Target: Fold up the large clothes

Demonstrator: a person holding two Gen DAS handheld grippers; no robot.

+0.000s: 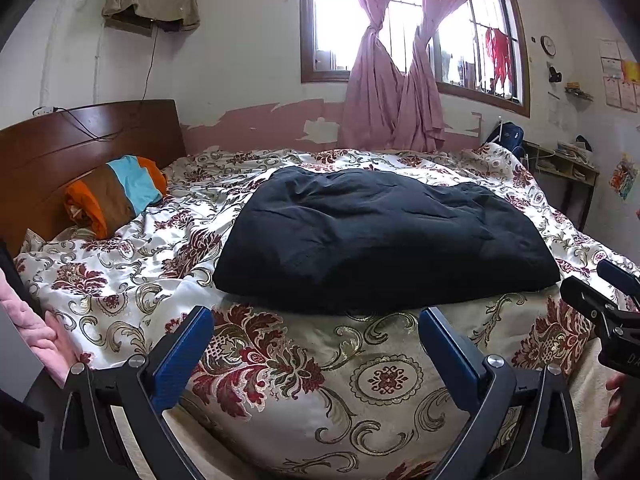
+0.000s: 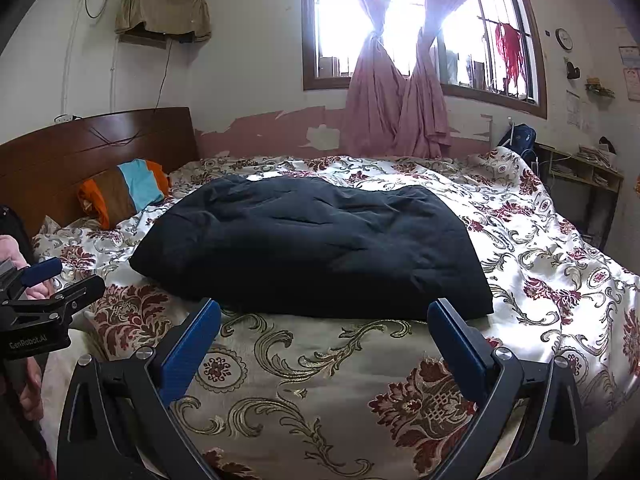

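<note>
Above the floral quilt, both grippers — left gripper, right gripper — hang spread wide, empty, short of the dark garment; "CenRobot.AI" marks the left one.

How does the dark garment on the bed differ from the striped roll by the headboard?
The dark garment is plain navy-black and lies spread flat mid-bed; the striped roll is orange, brown and light blue, rolled into a cylinder and leaning against the headboard. The garment looks much larger. Both rest on the floral bedspread.

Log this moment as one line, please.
left gripper open | right gripper open | dark garment folded on bed, untouched
</note>
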